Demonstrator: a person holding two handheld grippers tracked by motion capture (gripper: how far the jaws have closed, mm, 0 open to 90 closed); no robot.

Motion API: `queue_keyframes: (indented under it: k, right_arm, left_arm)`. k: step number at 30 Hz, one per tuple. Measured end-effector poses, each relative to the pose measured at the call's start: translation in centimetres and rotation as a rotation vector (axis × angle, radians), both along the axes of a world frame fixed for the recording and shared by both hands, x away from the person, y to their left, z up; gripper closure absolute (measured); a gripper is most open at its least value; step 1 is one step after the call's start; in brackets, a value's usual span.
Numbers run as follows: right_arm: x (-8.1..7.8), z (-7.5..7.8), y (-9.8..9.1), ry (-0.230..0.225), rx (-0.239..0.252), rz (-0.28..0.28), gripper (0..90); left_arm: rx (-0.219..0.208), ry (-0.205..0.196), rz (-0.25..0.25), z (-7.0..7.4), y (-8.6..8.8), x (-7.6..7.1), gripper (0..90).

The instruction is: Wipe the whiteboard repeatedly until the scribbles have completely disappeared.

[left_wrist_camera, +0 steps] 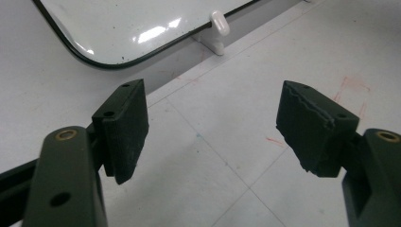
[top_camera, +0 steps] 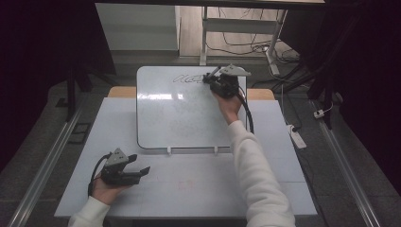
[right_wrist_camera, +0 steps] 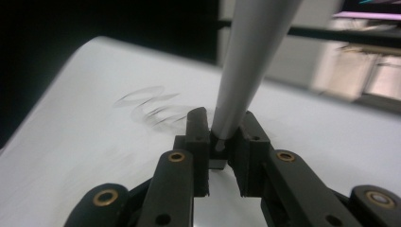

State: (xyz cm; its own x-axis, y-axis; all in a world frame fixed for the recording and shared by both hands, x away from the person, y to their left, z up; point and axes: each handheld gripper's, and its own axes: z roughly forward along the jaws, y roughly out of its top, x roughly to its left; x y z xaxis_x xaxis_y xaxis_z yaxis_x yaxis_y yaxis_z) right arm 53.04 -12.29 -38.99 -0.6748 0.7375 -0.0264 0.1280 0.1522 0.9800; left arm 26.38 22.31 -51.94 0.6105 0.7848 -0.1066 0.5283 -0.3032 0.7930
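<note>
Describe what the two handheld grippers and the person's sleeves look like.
Both the left gripper and the right gripper are black, each topped by a grey three-cornered plate and trailing a black cable. Brass-coloured rivets mark the jaw links. The sleeves are white.

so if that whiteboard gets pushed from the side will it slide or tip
The whiteboard lies flat on the table, so it would probably slide rather than tip. Its glossy face looks slippery. The two small white clips at its near edge may check it toward the person, though that is uncertain.
</note>
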Motion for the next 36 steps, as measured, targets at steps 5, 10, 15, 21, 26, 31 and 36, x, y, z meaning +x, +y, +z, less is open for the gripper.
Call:
queue_keyframes:
  k: [5, 10, 15, 21, 26, 31, 36]
  right_arm:
    - [0.8, 0.4, -1.0, 0.02, 0.084, -0.06, 77.8]
    - [-0.3, -0.5, 1.5, 0.036, -0.038, 0.1, 77.8]
    - [1.1, 0.7, -0.1, -0.001, 0.052, -0.059, 77.8]
    - [-0.1, -0.4, 1.7, 0.048, -0.014, 0.096, 77.8]
    - [0.3, 0.3, 1.4, 0.006, -0.021, 0.021, 77.8]
    - [0.5, 0.1, 1.2, 0.019, 0.052, -0.018, 77.8]
    - [-0.8, -0.7, 3.2, 0.014, -0.064, 0.094, 77.8]
  left_arm:
    - [-0.004, 0.001, -0.002, 0.0, 0.0, 0.0, 27.0]
    - [-0.001, 0.004, -0.002, 0.0, 0.0, 0.1, 27.0]
    - [0.003, 0.003, -0.007, 0.0, -0.2, 0.0, 27.0]
    - [-0.002, 0.006, -0.007, -0.1, -0.1, 0.2, 27.0]
    - [0.003, 0.002, -0.009, 0.0, -0.4, 0.1, 27.0]
    - [-0.003, 0.002, -0.01, 0.0, -0.2, 0.1, 27.0]
    - [-0.004, 0.005, -0.012, 0.0, -0.2, 0.1, 27.0]
